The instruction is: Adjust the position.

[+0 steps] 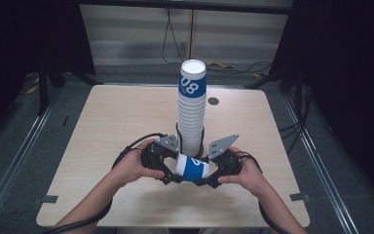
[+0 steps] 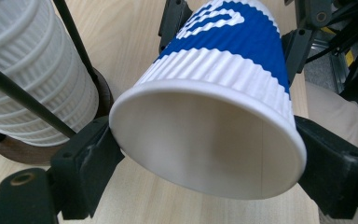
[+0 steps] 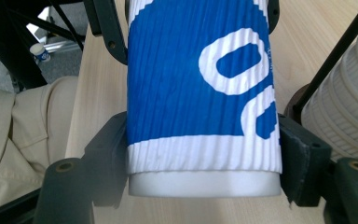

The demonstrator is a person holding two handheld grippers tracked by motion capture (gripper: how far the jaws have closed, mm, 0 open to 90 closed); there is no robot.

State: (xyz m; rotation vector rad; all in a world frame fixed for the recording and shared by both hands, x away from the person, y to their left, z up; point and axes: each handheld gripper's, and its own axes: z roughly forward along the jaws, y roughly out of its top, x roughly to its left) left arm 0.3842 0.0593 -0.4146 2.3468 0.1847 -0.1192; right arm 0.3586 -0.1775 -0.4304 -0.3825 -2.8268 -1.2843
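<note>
Light, crushable ribbed paper cup (image 1: 192, 168) lying sideways above the table's (image 1: 102, 126) near edge, pinched by left gripper (image 1: 171, 171) at rim, right gripper (image 1: 209, 176) at base; best gripped gently.

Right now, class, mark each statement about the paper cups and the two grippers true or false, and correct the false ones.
1. The blue-and-white cup lies on its side between both grippers. True.
2. The left gripper holds the cup at its closed base. False: it grips the open rim end.
3. The stack of cups stands upright behind the hands. True.
4. The right gripper is open and apart from the cup. False: its jaws are shut on the base end.
</note>
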